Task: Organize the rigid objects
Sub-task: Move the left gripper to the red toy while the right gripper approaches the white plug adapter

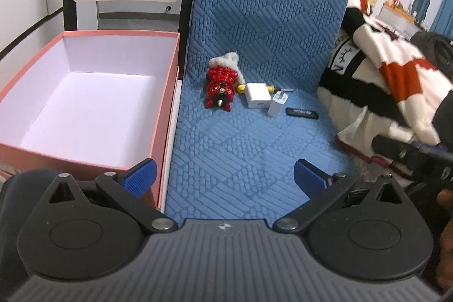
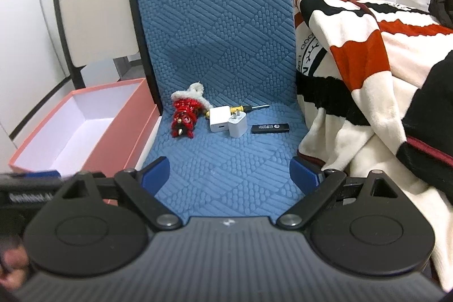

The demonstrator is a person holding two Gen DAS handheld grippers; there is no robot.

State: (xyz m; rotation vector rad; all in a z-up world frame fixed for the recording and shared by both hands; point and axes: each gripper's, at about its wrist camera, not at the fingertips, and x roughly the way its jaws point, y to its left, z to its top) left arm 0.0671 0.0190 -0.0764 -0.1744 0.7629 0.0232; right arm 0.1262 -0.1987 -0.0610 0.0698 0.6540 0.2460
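On the blue quilted mat (image 1: 232,149) (image 2: 226,160) lie a red toy figure with white fur (image 1: 220,85) (image 2: 185,115), a square white charger (image 1: 257,95) (image 2: 218,119), a smaller white plug adapter (image 1: 278,104) (image 2: 237,124), a yellow-handled screwdriver (image 2: 246,108) partly behind them, and a black stick (image 1: 301,113) (image 2: 270,128). An empty pink box (image 1: 85,104) (image 2: 82,126) stands at the left. My left gripper (image 1: 225,174) is open near the box's corner. My right gripper (image 2: 229,173) is open over the mat, well short of the objects.
A red, white and black blanket (image 1: 382,81) (image 2: 368,61) is heaped along the mat's right edge. A cream chair back (image 2: 93,10) stands behind the box. The mat runs up like a backrest behind the objects. Clothes hang at the far right.
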